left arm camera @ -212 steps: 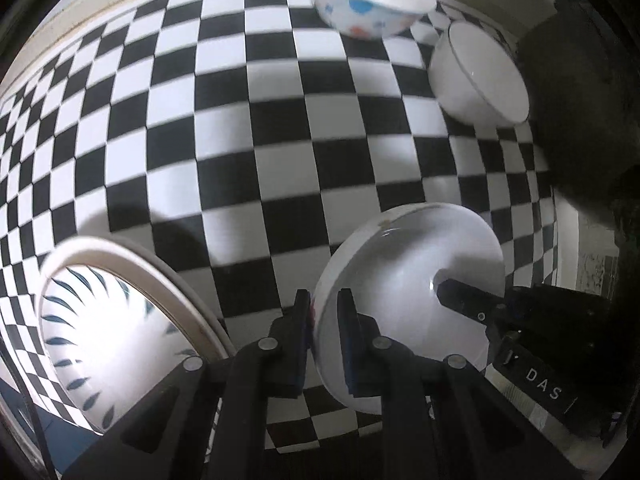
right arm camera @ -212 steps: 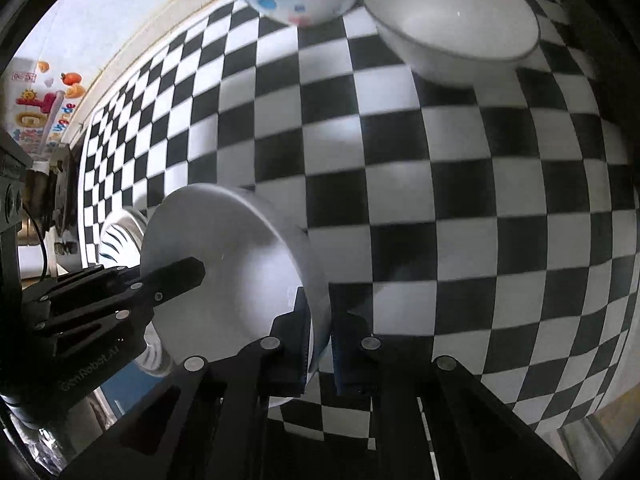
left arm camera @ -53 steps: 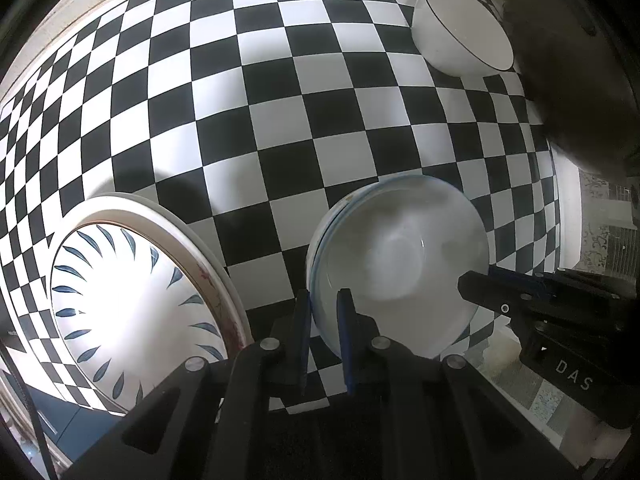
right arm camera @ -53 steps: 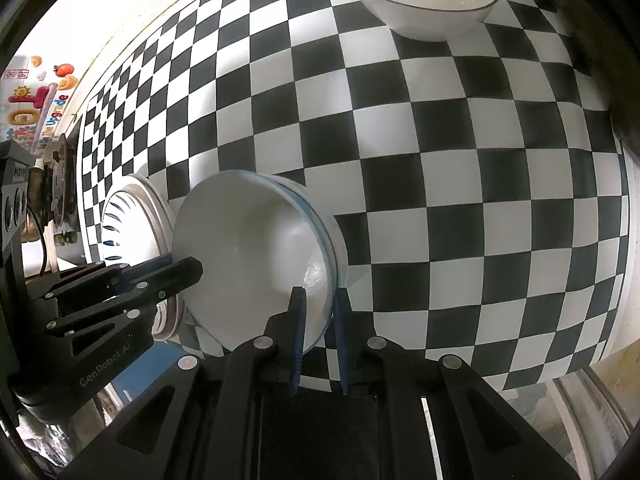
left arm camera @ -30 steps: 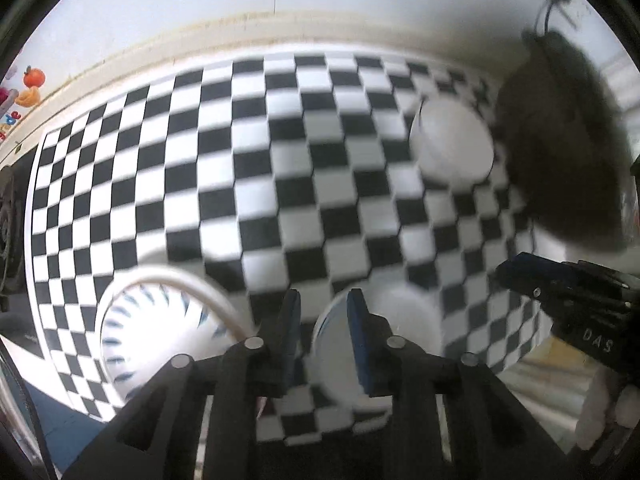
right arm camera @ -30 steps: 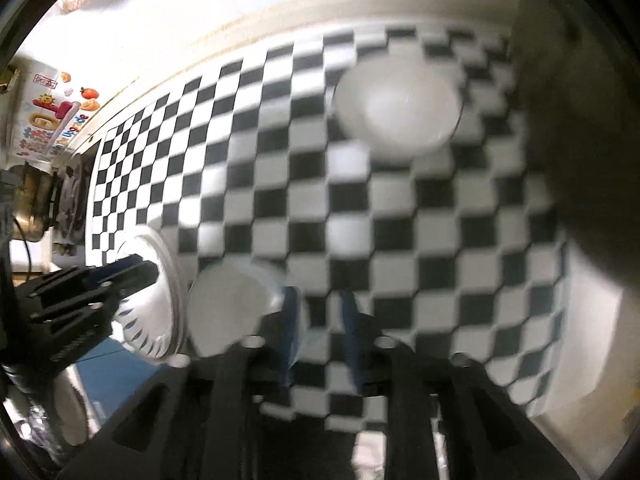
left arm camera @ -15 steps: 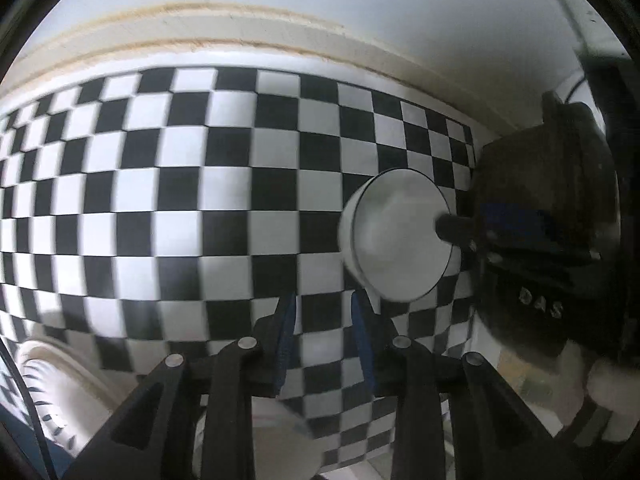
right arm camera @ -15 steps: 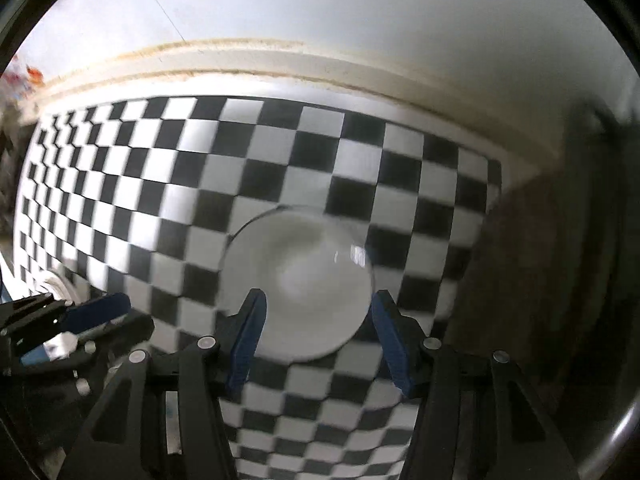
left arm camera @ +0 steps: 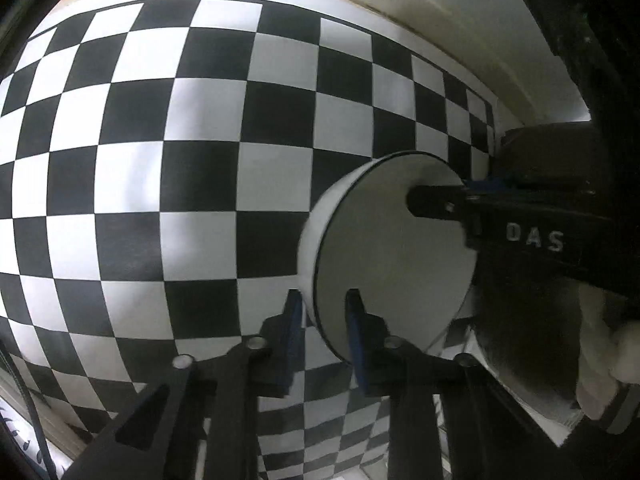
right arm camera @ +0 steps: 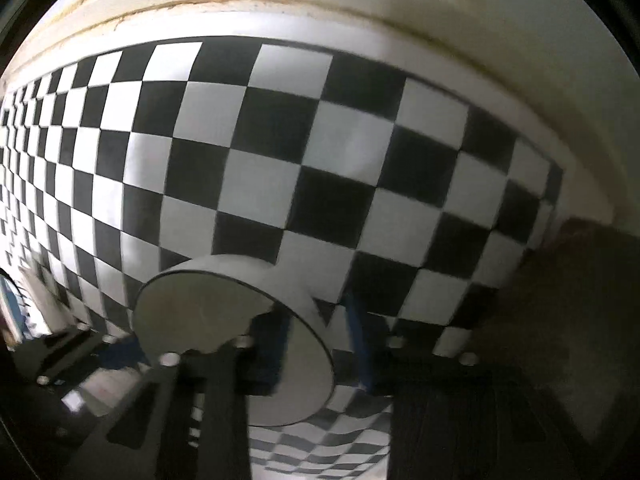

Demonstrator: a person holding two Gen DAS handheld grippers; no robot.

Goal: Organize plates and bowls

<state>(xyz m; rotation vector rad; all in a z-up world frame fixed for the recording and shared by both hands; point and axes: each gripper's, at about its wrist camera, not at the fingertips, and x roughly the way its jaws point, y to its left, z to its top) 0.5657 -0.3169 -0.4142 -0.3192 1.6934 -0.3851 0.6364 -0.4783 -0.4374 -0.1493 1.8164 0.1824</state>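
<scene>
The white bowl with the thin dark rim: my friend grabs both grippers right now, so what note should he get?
Left gripper: its fingers straddle the near rim of the white bowl with the thin dark rim. I cannot tell if it is pinching yet.
Right gripper: open across the opposite rim, with one finger inside and the outer finger clear of the wall.
The bowl is at the right end of the black-and-white checkered tablecloth, near the back wall.
Done: both grippers are placed on the bowl.
Left: close both, lift it, and carry it to the other dishes, which are out of view.
</scene>
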